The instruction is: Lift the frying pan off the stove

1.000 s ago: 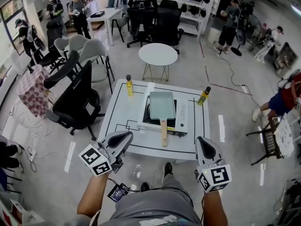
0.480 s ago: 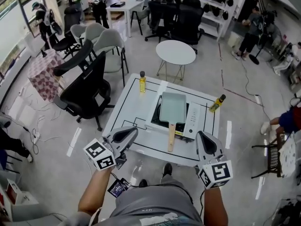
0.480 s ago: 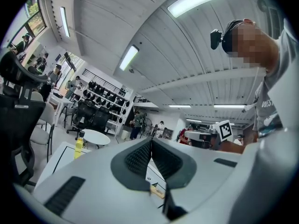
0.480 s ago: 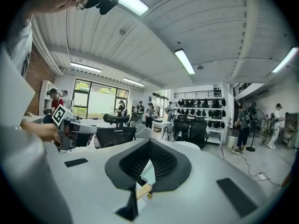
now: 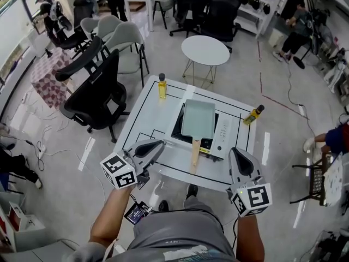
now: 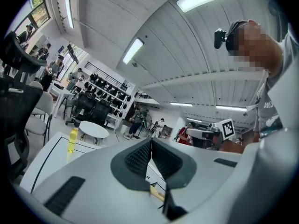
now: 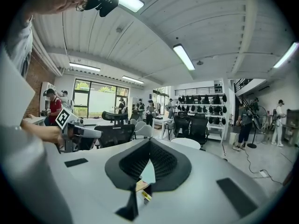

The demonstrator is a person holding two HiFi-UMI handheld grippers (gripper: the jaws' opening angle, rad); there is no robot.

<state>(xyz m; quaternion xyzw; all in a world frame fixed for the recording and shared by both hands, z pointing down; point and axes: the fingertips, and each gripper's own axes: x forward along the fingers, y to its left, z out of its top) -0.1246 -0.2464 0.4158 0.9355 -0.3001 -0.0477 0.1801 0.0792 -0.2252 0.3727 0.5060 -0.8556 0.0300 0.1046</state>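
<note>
A rectangular pale teal frying pan [image 5: 197, 119] sits on the black top of a portable stove [image 5: 223, 138] in the middle of a white table [image 5: 148, 125]. Its wooden handle [image 5: 194, 153] points toward me. My left gripper [image 5: 158, 145] hovers at the table's near edge, left of the handle, shut and empty. My right gripper [image 5: 238, 153] hangs near the table's front right, also shut and empty. In the left gripper view the pads [image 6: 140, 157] meet, with a bit of the handle [image 6: 156, 192] showing below them. The right gripper view shows its pads [image 7: 161, 160] together and the pan [image 7: 148, 172] beyond.
Two bottles of yellow liquid stand on the table, one at the far left [image 5: 162, 86] and one at the far right [image 5: 253, 114]. A round white table [image 5: 205, 50] is behind, black office chairs [image 5: 95, 91] to the left. People stand around the room.
The view has drawn closer to the table; both grippers now reach its near edge on either side of the pan's handle. Both stay shut.
</note>
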